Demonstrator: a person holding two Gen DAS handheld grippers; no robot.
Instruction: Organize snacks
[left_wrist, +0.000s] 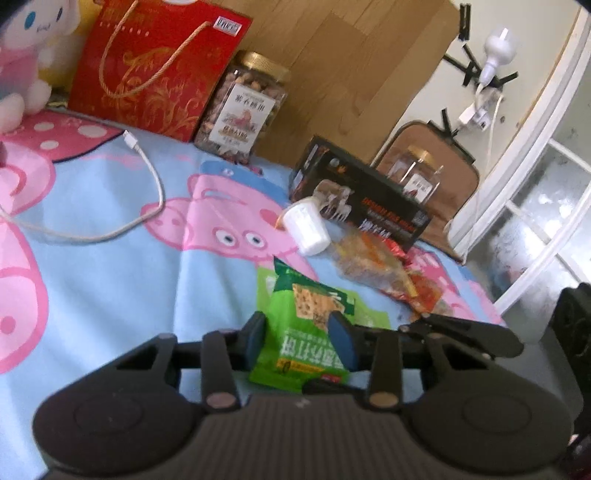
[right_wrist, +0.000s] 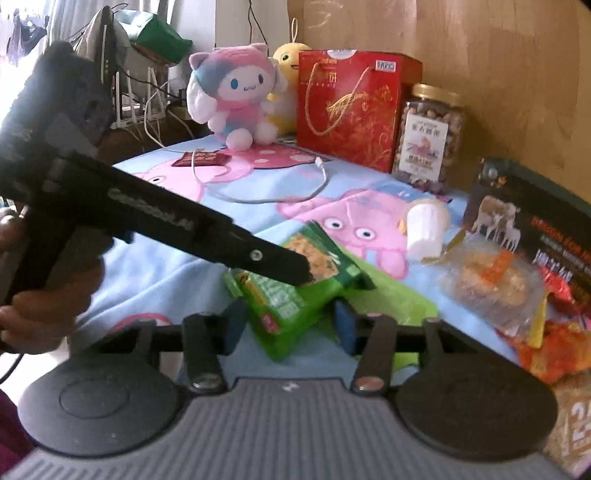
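Snack: green foil cracker packet, printed with a square seeded cracker, raised off the cartoon-pig bedsheet.
Left tool: I see both blue pads clamped on the packet's sides.
Right tool: jaws straddle the packet's lower end; I cannot tell whether the pads press it.
Hidden: packet's bottom edge behind the tool body.
Writing: packet characters blurred; black carton lettering unreadable.

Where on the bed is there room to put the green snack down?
Bare sheet lies free between the white cable and the green snack packet. It is crowded on the right, around the white cup, the black box and the clear snack bag.
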